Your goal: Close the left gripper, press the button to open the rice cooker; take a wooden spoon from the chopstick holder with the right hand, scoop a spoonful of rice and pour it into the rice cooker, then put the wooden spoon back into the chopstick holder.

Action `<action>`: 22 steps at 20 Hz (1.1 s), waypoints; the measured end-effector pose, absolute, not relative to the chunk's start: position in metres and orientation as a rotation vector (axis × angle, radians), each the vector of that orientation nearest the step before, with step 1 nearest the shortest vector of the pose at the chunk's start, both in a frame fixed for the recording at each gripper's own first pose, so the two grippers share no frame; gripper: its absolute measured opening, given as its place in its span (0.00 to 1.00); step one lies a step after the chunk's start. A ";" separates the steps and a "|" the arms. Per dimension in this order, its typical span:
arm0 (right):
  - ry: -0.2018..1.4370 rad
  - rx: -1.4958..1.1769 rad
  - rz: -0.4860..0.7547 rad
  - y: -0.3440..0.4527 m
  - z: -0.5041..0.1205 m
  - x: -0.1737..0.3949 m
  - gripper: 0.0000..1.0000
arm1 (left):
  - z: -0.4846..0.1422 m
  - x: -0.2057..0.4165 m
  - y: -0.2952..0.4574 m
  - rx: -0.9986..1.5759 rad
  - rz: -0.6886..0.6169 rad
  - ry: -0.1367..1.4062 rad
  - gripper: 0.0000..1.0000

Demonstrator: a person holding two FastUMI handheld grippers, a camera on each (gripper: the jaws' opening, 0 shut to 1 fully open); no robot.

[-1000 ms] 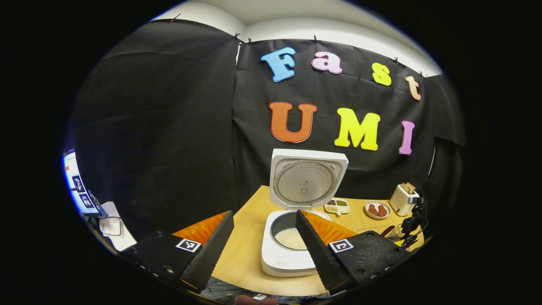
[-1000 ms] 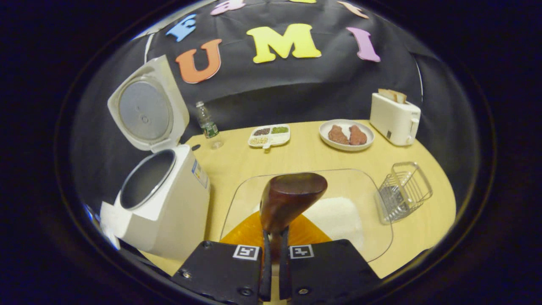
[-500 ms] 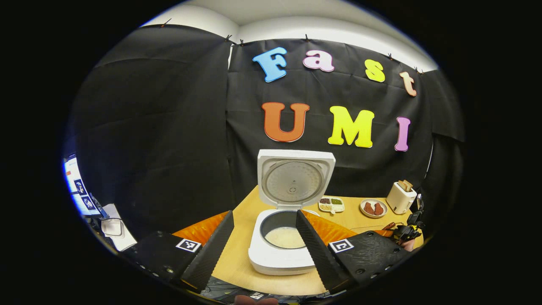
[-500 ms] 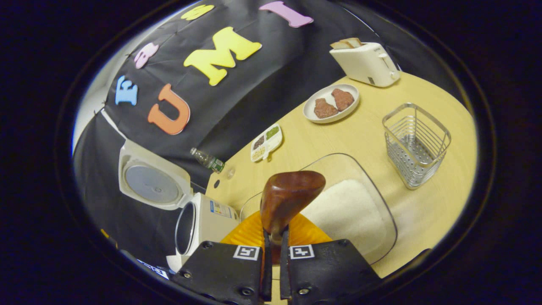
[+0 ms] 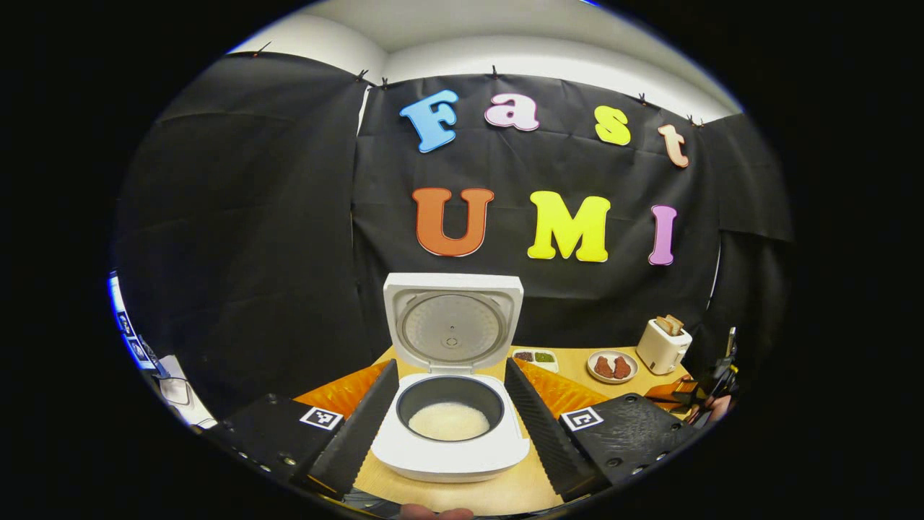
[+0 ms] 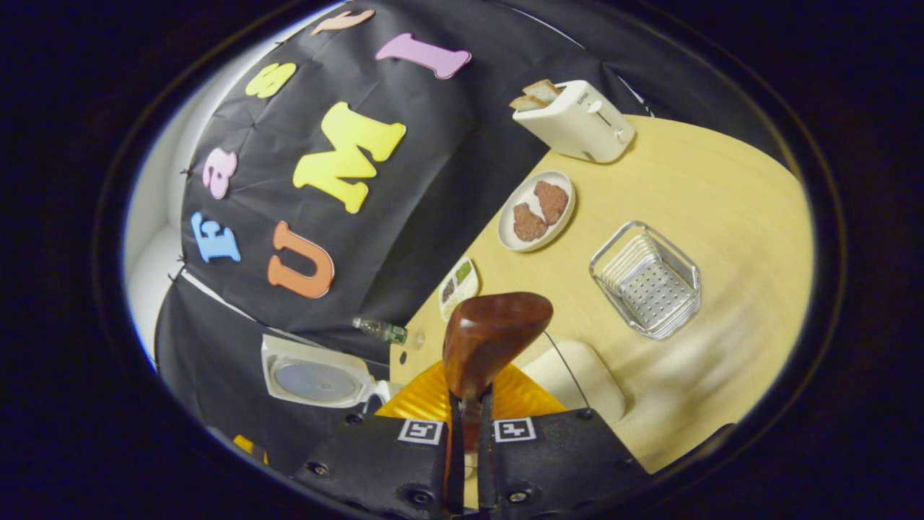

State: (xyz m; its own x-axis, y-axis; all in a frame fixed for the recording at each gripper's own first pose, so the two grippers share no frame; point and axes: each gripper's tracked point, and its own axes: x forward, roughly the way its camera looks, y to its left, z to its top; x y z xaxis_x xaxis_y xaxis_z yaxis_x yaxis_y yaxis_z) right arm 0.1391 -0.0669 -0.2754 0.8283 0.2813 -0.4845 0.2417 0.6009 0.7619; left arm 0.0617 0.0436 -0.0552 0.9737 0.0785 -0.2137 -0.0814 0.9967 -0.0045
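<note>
A: Since the wooden spoon (image 6: pixel 497 339) is clamped by its handle between the fingers of the right gripper (image 6: pixel 465 462), with the bowl standing out ahead of them, how is it expected to handle?

B: It is judged stiff and light. Polished wood can be slick, so a hold low on the handle, as seen, lets the bowl swing if the pinch is loosened. A hold nearer the bowl would be steadier, but the handle must be kept free enough to drop into the holder.

A: Where is that holder?

B: The wire chopstick holder (image 6: pixel 646 280) is seen on the desk (image 6: pixel 722 209), to the right of the spoon and well apart from it, past the clear tray of rice (image 6: pixel 577 375).

A: And the cooker?

B: The rice cooker (image 5: pixel 451 426) is seen with its lid (image 5: pixel 451 321) raised and rice in the pot. It is framed between the fingers of the left gripper (image 5: pixel 449 415), which are spread wide and hold nothing.

A: Is rice carried in the spoon?

B: That cannot be told; the bowl is seen from its back. The pour is judged done, with the return to the holder remaining. A thin wire rim is likely to catch the handle tip, so a steep, centred entry is advised.
</note>
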 end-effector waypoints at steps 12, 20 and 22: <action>0.622 0.828 0.381 0.117 -0.164 0.180 0.12 | -0.049 0.025 0.078 0.001 0.077 0.121 0.95; 0.655 0.515 0.450 0.233 -0.213 0.214 0.12 | -0.040 0.001 0.126 -0.004 0.164 0.069 0.94; 0.644 0.436 0.447 0.243 -0.224 0.219 0.13 | -0.041 -0.007 0.142 0.008 0.190 0.071 0.94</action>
State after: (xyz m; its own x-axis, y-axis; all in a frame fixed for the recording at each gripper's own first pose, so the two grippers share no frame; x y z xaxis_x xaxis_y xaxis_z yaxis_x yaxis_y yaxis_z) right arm 0.2194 0.2435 -0.2244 0.7131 0.5203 -0.4698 -0.2581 0.8180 0.5141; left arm -0.0068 0.1424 -0.0412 0.9796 0.1886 -0.0693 -0.1880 0.9821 0.0148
